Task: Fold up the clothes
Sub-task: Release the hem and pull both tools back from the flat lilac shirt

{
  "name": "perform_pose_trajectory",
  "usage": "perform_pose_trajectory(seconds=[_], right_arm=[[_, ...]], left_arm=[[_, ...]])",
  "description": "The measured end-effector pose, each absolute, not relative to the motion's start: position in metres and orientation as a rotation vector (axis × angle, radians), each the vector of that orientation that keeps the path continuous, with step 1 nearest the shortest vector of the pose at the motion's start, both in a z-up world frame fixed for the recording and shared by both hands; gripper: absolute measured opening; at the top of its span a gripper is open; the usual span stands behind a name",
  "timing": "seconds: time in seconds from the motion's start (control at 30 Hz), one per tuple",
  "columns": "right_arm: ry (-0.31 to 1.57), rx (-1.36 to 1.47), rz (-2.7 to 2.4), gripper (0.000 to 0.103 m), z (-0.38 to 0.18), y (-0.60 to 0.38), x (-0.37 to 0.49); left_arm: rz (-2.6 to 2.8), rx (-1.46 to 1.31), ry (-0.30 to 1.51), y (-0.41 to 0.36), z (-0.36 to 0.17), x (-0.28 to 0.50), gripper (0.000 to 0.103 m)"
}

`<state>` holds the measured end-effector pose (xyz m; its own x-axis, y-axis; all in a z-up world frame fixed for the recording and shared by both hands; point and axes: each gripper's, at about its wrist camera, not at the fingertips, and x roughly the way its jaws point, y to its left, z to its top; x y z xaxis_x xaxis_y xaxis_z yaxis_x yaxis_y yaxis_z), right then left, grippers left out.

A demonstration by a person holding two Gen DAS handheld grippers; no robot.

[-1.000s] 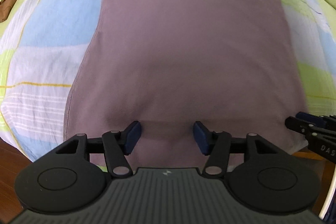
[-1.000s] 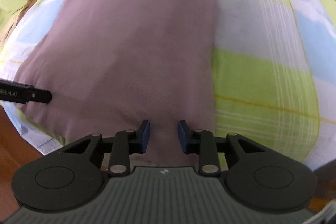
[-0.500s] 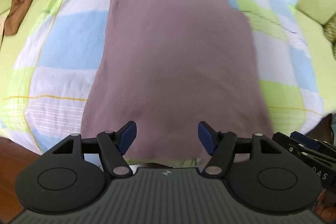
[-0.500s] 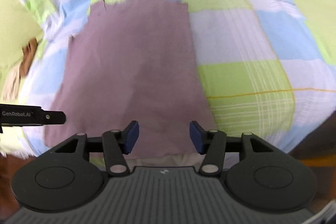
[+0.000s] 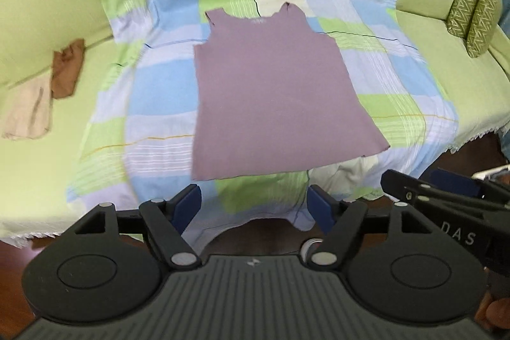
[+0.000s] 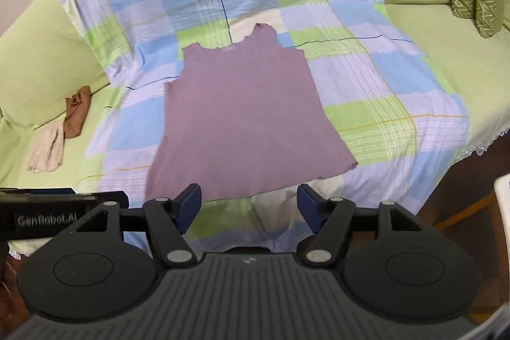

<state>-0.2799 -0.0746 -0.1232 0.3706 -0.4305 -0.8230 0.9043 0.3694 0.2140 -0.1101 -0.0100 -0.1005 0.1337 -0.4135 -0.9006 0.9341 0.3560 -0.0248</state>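
A mauve sleeveless top [image 5: 274,91] lies spread flat on a checked blue, green and lilac sheet [image 5: 159,91], straps at the far end, hem toward me. The same top [image 6: 242,123] shows in the right wrist view. My left gripper [image 5: 255,207] hovers open, back from the hem, nothing between its blue pads. My right gripper [image 6: 248,204] is likewise open and empty, just short of the hem. The right gripper's tip [image 5: 440,193] shows at the lower right of the left wrist view. The left gripper's body [image 6: 57,209] shows at the left of the right wrist view.
The sheet drapes over a light green sofa [image 5: 41,5]. A brown garment [image 5: 67,69] and a beige one [image 5: 27,110] lie on the seat at left. Patterned green cushions [image 5: 471,11] sit at the far right. Dark wooden floor [image 6: 462,196] lies below the sofa's front edge.
Both grippers have pulled back and up from the top's hem, so the whole top and sofa are in view. The right gripper's fingers have spread wider.
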Motion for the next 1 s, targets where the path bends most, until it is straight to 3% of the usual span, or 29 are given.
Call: perform_pose_trajectory(seconds=[0.37,1.0], right_arm=[[0.763,0.689,-0.996,0.065,-0.088,-0.032,-0.290],[0.805,0.680,-0.932,0.068,-0.083,-0.061,-0.293]], left_arm=[[-1.123,0.653,0.947,0.030,-0.072,-0.115,0.076],[-1.061,0.651,1.005,0.004,-0.071,-0.122,0.077]])
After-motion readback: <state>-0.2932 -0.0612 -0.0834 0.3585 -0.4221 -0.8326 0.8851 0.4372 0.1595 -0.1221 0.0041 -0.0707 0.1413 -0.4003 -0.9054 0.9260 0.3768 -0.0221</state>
